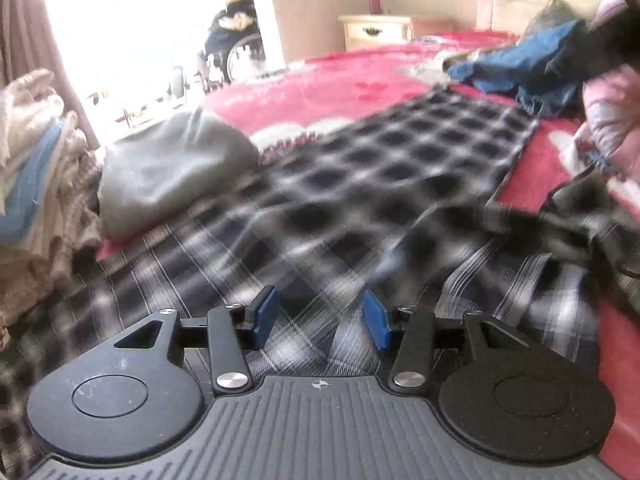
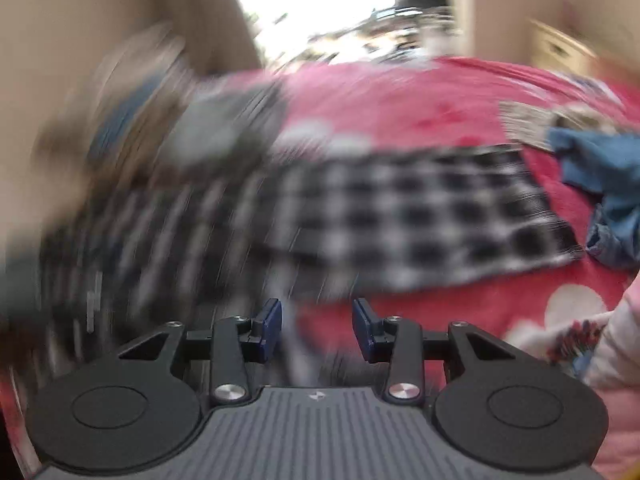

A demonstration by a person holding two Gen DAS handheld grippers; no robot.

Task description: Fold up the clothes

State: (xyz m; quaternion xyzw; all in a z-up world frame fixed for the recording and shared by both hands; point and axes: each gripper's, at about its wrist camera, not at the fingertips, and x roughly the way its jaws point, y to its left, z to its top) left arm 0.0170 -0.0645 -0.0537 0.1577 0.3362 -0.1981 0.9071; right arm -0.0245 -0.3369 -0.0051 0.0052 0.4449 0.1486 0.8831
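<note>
Both grippers, left gripper [image 1: 320, 316] and right gripper [image 2: 317, 330], are hanging with fingers apart, gripping nothing, above the checked shirt [image 1: 360, 184]. It is lying spread across the red bedspread [image 1: 312, 80], with a grey garment [image 1: 168, 168] alongside and blue clothes [image 1: 520, 64] beyond.

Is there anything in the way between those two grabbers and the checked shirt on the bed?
Nothing visible. The left gripper hangs open right over the plaid shirt, and the open right gripper faces its near edge, with only the red bedspread around.
</note>
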